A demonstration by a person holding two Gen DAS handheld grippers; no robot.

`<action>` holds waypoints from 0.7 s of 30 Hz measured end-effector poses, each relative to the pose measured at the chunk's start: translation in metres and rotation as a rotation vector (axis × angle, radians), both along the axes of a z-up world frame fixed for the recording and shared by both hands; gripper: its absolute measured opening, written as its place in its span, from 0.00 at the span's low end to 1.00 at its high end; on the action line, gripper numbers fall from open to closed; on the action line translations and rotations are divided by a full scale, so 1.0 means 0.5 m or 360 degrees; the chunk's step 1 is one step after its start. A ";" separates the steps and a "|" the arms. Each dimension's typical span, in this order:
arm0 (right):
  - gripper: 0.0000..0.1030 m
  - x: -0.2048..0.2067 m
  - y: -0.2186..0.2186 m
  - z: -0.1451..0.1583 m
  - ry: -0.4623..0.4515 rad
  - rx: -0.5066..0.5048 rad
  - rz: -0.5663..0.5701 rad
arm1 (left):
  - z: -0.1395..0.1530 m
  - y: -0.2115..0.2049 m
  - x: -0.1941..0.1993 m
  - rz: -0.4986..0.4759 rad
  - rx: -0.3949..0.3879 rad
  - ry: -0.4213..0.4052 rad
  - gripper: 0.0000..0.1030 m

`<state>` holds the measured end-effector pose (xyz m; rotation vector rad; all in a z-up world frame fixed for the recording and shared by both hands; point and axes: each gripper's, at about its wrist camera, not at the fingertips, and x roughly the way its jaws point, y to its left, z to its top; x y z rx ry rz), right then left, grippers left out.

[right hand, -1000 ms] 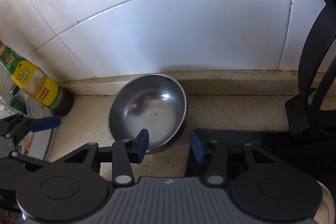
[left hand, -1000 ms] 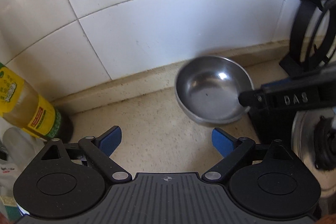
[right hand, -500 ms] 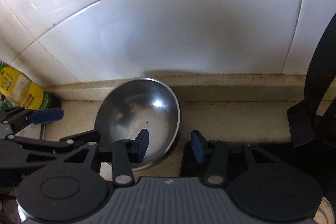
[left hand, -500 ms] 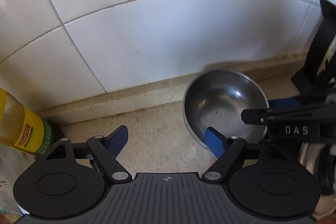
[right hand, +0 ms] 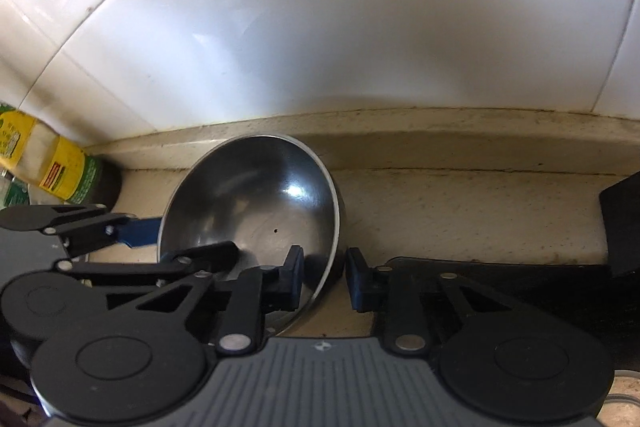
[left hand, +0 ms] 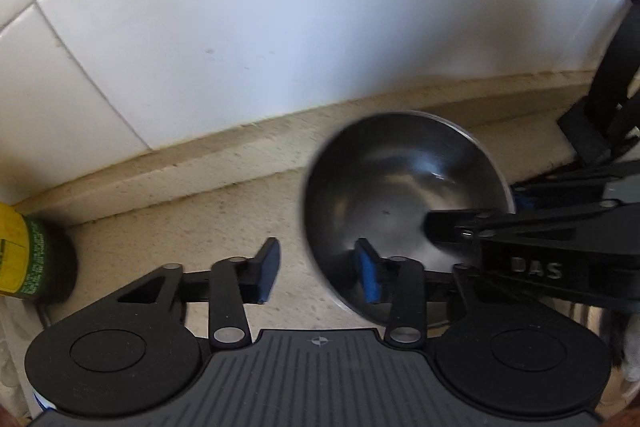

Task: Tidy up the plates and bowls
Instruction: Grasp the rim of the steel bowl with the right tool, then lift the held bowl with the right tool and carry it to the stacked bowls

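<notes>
A yellow-labelled bottle (right hand: 60, 167) stands against the white tiled wall (right hand: 360, 27).

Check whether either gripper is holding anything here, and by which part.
Nothing is held yet. The right gripper straddles the steel bowl at its near right rim, fingers open, not clamped. The left gripper straddles the opposite rim, also open.

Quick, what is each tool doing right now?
Left tool: open, straddling the steel bowl's near rim.
Right tool: open, straddling the bowl's right rim.

text: "DAS" | on: right tool (left hand: 516, 205) arm | bottle (right hand: 60, 169) label: print too small to read
</notes>
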<state>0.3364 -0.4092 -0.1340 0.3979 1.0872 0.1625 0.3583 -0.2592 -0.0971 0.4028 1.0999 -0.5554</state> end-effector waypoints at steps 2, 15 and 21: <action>0.26 -0.001 0.002 -0.001 0.0004 0.0021 0.0004 | 0.000 -0.004 -0.010 -0.0025 0.0006 -0.0010 0.40; 0.26 -0.040 -0.012 0.051 -0.0058 0.0042 0.0004 | 0.044 0.014 -0.041 -0.0047 -0.0050 -0.0071 0.41; 0.26 -0.067 -0.004 0.104 -0.0112 0.0016 0.0027 | 0.088 0.040 -0.068 -0.0037 -0.0074 -0.0131 0.40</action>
